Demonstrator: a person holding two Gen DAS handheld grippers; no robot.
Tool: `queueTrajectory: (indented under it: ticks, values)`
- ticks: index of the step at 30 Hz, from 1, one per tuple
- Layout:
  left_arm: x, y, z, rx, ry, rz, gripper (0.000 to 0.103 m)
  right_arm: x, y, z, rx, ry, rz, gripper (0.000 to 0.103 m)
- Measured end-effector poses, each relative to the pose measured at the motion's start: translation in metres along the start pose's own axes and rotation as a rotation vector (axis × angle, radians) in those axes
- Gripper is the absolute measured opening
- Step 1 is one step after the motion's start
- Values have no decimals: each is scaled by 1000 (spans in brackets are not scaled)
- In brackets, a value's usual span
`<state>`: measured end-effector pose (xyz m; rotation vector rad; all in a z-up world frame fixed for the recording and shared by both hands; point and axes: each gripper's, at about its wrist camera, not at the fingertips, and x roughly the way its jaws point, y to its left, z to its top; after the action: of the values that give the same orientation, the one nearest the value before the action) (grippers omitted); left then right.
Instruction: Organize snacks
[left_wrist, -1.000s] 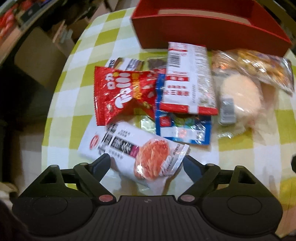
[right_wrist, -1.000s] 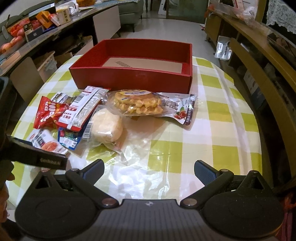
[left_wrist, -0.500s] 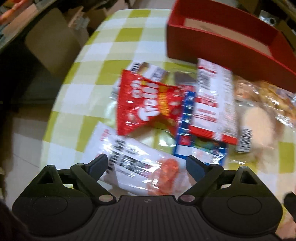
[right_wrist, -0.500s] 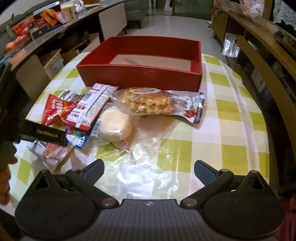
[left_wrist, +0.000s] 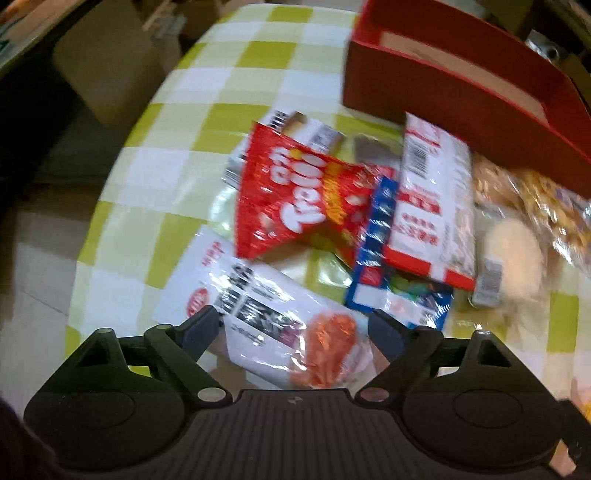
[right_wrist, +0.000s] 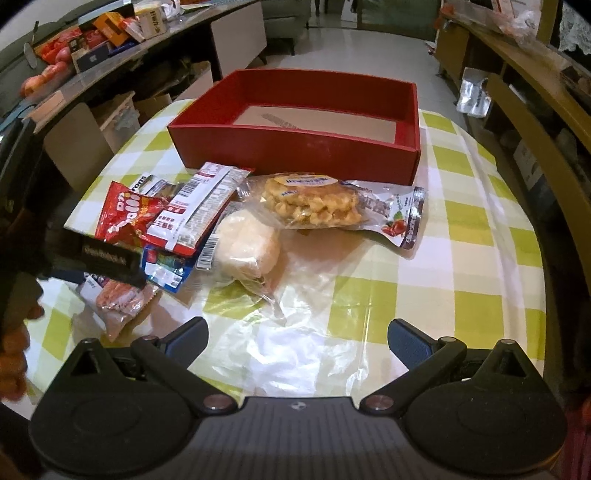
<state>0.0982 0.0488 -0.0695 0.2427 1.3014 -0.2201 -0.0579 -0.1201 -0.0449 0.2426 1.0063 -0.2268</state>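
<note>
Green-and-white checked tablecloth (right_wrist: 461, 266) carries a pile of snacks, with the white sausage packet (left_wrist: 273, 317) lying between the spread, untouching jaws of the left gripper (left_wrist: 295, 328), which have just been closing slightly. Beyond it lie the red gummy bag (left_wrist: 295, 199) and the red box (right_wrist: 295, 125). Right gripper (right_wrist: 297, 336) hovers open over bare plastic, right of the pile.

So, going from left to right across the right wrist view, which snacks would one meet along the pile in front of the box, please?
Red candy bag → white packet with red edge → round pale bun → bag of golden biscuits → pouch with red fruit on it.
</note>
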Motion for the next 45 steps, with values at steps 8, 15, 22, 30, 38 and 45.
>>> queueTrajectory:
  ticks: [8, 15, 22, 30, 38, 45]
  values:
    - [7, 12, 8, -131, 2, 28, 97, 0, 0, -5, -13, 10, 0, 103]
    - [16, -6, 4, 21, 16, 67, 96, 0, 2, -3, -22, 15, 14, 103]
    - [-4, -12, -29, 148, 40, 3, 94, -5, 10, -7, -54, 15, 46, 103]
    - [-10, 30, -56, -224, 102, -55, 97, -13, 5, -8, -34, -12, 45, 103]
    - [23, 13, -46, -438, 127, -11, 98, -15, 2, -10, -40, -12, 43, 103]
    - [13, -3, -55, -325, 74, 7, 75, -23, -7, -4, 6, -47, 65, 103]
